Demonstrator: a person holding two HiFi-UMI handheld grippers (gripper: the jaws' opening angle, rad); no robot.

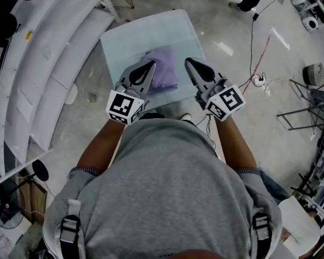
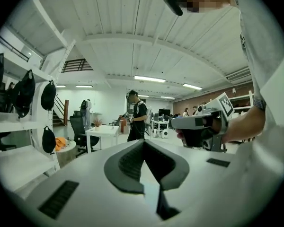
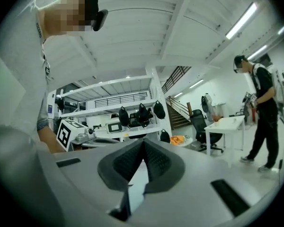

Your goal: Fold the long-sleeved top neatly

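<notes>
Your L gripper is pinched fully shut w/ nothing between the pads. The left gripper view shows the two dark pads meeting in a tight V against open room, no cloth in there. Same for your R gripper: jaws together, empty, seen tip-on in its own view. You're holding both up off the table, side by side and apart, each pointing level out into the room — each one shows in the other's view, R gripper at and the L's marker cube at.

The long-sleeved top is purple and lies in a compact folded bundle on the pale table, near the edge closest to you. In the head view it sits between and below the two gripper tips; neither touches it.

Background: a person in black stands by a white desk.
</notes>
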